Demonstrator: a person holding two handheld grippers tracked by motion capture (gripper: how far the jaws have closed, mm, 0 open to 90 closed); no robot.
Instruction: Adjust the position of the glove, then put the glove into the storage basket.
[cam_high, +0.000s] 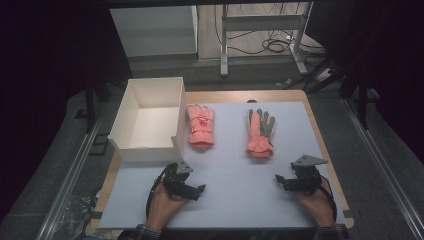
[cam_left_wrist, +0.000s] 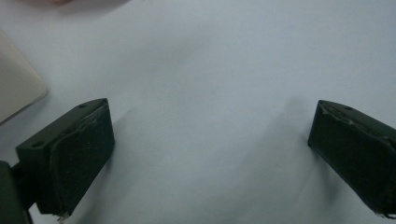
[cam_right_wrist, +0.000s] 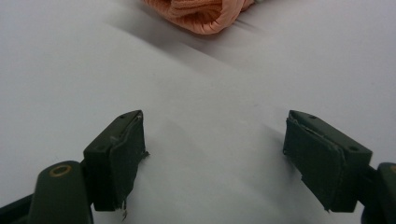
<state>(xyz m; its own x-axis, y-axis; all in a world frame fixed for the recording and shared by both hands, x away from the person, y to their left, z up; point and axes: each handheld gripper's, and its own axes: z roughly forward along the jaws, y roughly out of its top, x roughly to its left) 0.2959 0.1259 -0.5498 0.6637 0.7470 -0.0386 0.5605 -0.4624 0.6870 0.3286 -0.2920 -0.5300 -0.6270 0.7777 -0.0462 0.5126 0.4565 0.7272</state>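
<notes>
Both black two-jaw grippers, left gripper and right gripper, rest low in frame with jaws apart and empty, while the two soft, light salmon-pink knit gloves lie mid-frame beside the white open box, probably best pinched at their thick ribbed cuffs.

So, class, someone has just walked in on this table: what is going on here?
A person holds a two-jaw gripper in each hand near the table's front edge. The left gripper and right gripper are both open and hold nothing. Two orange gloves lie flat on the pale mat: the left glove beside the white box, the right glove further right, its grey palm up. The box looks empty. Neither glove is touched yet.
</notes>
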